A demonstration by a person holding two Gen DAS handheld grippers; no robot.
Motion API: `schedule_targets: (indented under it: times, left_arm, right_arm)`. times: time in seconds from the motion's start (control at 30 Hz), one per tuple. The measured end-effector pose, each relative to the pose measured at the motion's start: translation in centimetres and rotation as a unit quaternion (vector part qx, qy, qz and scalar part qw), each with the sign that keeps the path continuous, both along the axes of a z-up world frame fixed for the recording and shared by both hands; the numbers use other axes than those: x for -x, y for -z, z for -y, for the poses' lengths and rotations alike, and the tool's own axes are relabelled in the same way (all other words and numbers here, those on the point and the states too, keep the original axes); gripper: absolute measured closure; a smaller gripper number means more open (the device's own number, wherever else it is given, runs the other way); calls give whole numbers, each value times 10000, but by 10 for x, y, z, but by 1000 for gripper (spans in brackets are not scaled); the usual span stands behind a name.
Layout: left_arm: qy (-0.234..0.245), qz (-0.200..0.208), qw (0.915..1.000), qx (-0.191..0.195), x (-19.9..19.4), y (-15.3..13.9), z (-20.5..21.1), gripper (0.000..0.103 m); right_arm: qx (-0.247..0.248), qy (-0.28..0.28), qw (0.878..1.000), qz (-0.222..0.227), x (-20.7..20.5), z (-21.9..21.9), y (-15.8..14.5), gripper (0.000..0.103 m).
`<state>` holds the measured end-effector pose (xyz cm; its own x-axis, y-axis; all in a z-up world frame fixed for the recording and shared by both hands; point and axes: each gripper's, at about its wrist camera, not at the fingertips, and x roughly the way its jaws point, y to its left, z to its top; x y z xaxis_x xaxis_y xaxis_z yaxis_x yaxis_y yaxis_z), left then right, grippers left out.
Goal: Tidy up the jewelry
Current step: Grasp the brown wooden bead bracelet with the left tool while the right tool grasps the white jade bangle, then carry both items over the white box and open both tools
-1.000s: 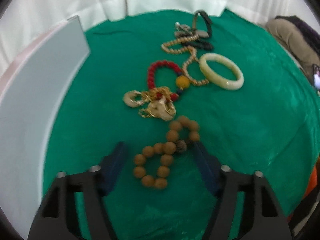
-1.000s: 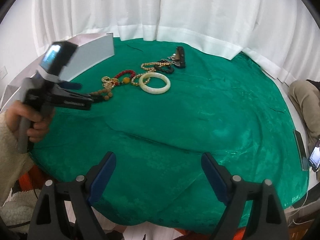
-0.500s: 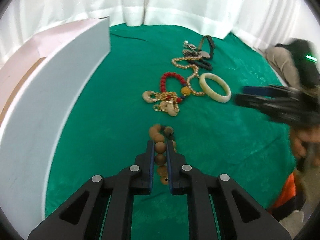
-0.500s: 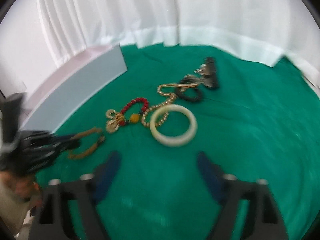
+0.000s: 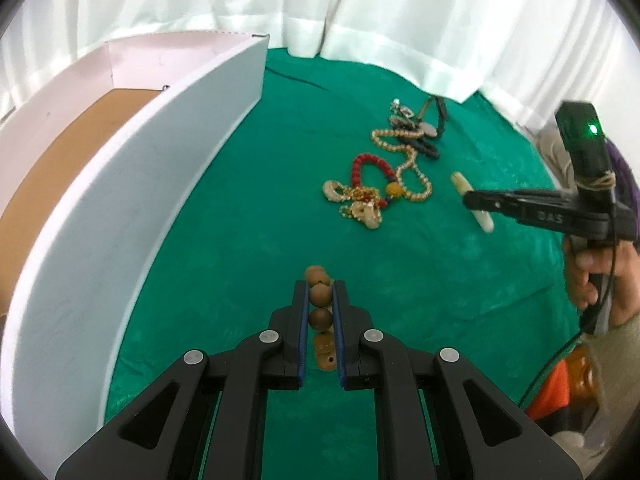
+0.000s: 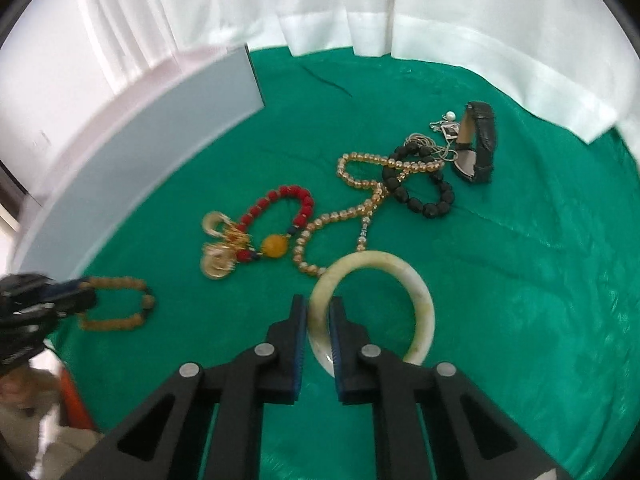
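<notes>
Left wrist view: left claw (image 5: 320, 296) clamped on wooden bead bracelet (image 5: 319, 295) near white box (image 5: 132, 200); right claw (image 6: 318, 308) clamped on jade bangle (image 6: 416, 292), green counter (image 6: 520, 320)

Left wrist view: pale jade bangle (image 5: 472, 204) partly hidden behind black gripper at right | brown wooden bead bracelet (image 5: 320, 316) mostly hidden between fingers | right wrist view: black gripper (image 6: 60, 300) blurred, cut off at left edge
</notes>
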<state>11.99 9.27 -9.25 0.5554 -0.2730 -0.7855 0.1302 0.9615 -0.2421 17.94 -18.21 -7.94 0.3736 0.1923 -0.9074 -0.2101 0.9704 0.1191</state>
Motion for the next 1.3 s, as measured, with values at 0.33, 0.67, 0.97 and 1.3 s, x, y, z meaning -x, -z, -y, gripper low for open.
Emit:
schedule_targets:
  times: [0.33,0.67,0.97,1.3]
  left_arm:
    - [-193,318,9974,615,21,-66,-27,94]
    - [-720,1009,9901,653,47,-138,-90,94]
    - [-1866,758,9795,-2,38,-112,-180,94]
    - [-2283,-78,9736,-27,29,-37,-222,94]
  right_arm:
    - [-1002,73,9943,358,18,2,-70,91]
    - [-1702,-717,9792,836,-8,-85,-141,91]
    - [-1920,-1612,9642,861,-52,-214,-141,91]
    - [-964,-1927,9747,587,-85,-319,-53,91]
